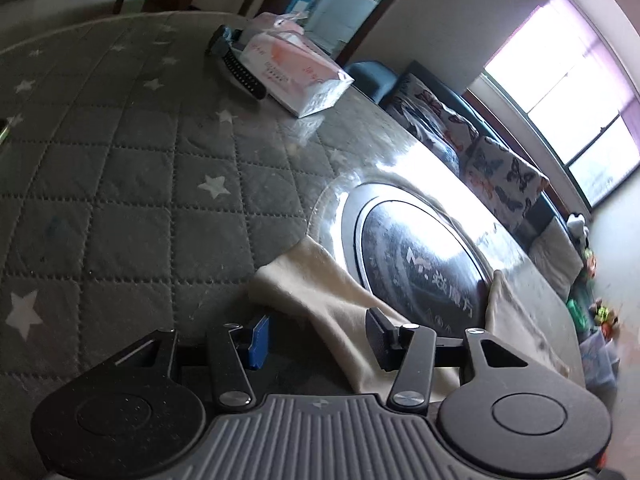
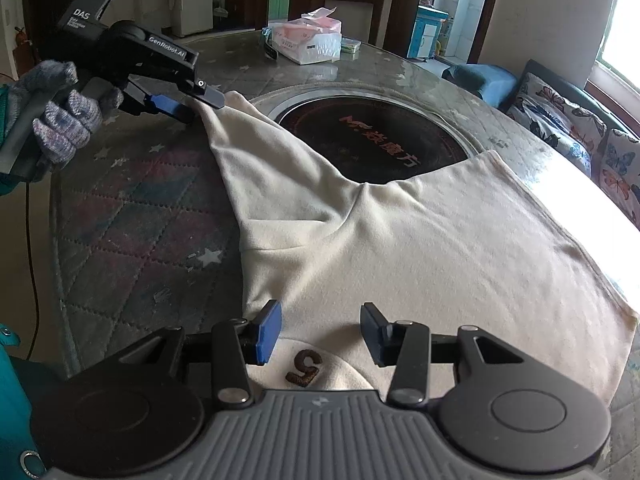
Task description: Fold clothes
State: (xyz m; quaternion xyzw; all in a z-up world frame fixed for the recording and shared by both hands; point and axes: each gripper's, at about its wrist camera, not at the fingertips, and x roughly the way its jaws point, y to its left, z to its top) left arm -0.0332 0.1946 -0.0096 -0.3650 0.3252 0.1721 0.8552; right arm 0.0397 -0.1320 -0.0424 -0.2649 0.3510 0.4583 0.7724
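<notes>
A cream garment (image 2: 400, 240) is lying spread on the near right of a round table (image 2: 132, 208) covered in grey star-patterned quilting, partly overlapping the dark centre disc (image 2: 372, 140). The left gripper (image 2: 200, 104) is reaching in at the far left with fingers spread around a sleeve corner. The right gripper (image 2: 320, 332) is hovering, fingers spread, over the near hem

Open tool (image 1: 318, 340), cream garment (image 1: 320, 292), quilted table (image 1: 120, 160)

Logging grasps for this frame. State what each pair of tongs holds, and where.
Nothing is clamped. The left tongs stand open astride the sleeve end of the cream shirt; the right tongs hang open over its body.
</notes>
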